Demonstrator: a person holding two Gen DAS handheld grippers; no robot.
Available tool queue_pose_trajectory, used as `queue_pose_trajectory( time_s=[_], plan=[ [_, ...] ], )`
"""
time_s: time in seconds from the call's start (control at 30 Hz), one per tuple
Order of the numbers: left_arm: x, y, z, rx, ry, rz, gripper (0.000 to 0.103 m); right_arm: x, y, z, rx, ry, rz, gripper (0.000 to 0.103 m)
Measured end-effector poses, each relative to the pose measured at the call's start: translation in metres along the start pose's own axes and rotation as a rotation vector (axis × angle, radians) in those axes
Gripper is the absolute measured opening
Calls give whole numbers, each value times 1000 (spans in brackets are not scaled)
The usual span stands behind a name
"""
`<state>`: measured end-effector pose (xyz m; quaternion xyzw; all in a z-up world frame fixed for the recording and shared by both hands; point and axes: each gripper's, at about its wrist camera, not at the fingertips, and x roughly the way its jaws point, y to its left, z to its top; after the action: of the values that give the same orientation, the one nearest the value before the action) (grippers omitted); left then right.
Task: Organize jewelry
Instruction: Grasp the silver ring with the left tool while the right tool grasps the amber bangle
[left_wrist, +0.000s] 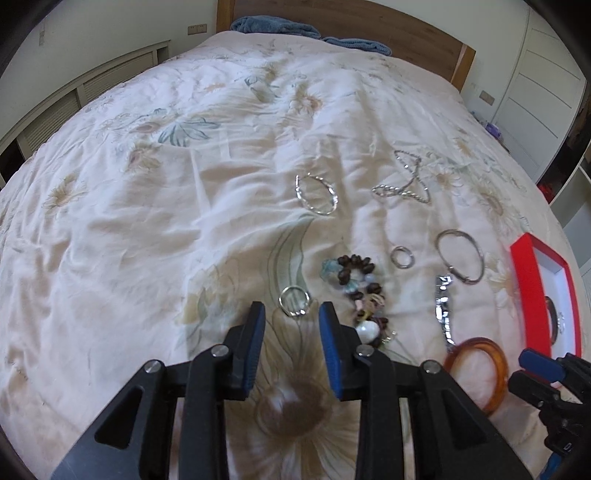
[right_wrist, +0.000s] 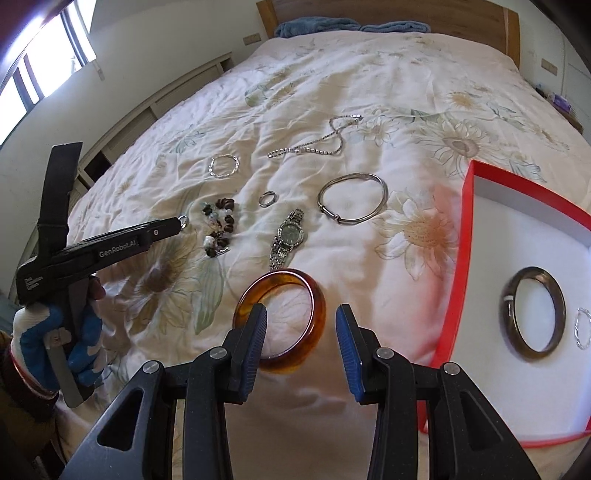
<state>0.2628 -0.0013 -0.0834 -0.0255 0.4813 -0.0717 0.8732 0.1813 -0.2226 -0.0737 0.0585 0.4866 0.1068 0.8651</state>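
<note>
**A:** What lies on the bed?

**B:** A cream floral quilt (right_wrist: 332, 92) covers it, with jewelry spread across it. Nearest the right gripper (right_wrist: 301, 332) is a translucent amber plastic bangle (right_wrist: 317, 295), lying flat. Beyond it sits a silver wristwatch with a dark round dial (right_wrist: 290, 232), then a thin silver hinged bangle (right_wrist: 352, 199), a small plain silver ring (right_wrist: 266, 199) and a long silver beaded chain (right_wrist: 314, 147). To the left are a twisted silver hoop (right_wrist: 223, 166) and a bracelet of dark brown wooden beads mixed with pale stones (right_wrist: 219, 229).

**A:** And the box?

**B:** A red cardboard box with a white lining (right_wrist: 465, 236) lies open on the right. Inside are a dark grey stone bangle (right_wrist: 509, 317) and, beside it, a small twisted silver ring (right_wrist: 581, 328).

**A:** What are the fingers doing?

**B:** Both pairs are released and grasp nothing. The right gripper's 2 blue-padded fingers (right_wrist: 255, 339) stand apart above the amber bangle's near rim, the left one overlapping it in view; I cannot tell if it touches. The left gripper (left_wrist: 291, 310), held in a gloved hand (right_wrist: 62, 332), points down at a small silver keyring-like loop (left_wrist: 293, 301) beside the beaded bracelet (left_wrist: 354, 273), its fingers spread on either side of the loop's near edge.
</note>
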Motion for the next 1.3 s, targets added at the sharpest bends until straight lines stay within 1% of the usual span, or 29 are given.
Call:
queue_pose_trajectory(
  time_s=[0.27, 0.37, 0.57, 0.8, 0.87, 0.93, 1.1, 1.3],
  plan=[
    [15, 0, 3, 10, 1, -7, 29, 19, -1, 11, -13, 27, 9, 39],
    [19, 1, 3, 8, 2, -14, 29, 28, -1, 12, -22, 45, -2, 39],
    [24, 4, 1, -2, -1, -35, 29, 44, 0, 9, -34, 87, -11, 38],
    [24, 6, -1, -7, -17, -50, 27, 50, -1, 8, -44, 99, -15, 35],
    [25, 7, -1, -7, -21, -51, 25, 52, -1, 7, -48, 101, -19, 35],
    [25, 7, -2, -6, -26, -52, 23, 53, -1, 6, -54, 100, -26, 33],
    [25, 5, -3, 8, -39, -40, 18, 54, -1, 6, -61, 92, -34, 25],
    [21, 4, -4, 23, -50, -30, 17, 44, -2, 5, -48, 55, -32, 14]
  ],
)
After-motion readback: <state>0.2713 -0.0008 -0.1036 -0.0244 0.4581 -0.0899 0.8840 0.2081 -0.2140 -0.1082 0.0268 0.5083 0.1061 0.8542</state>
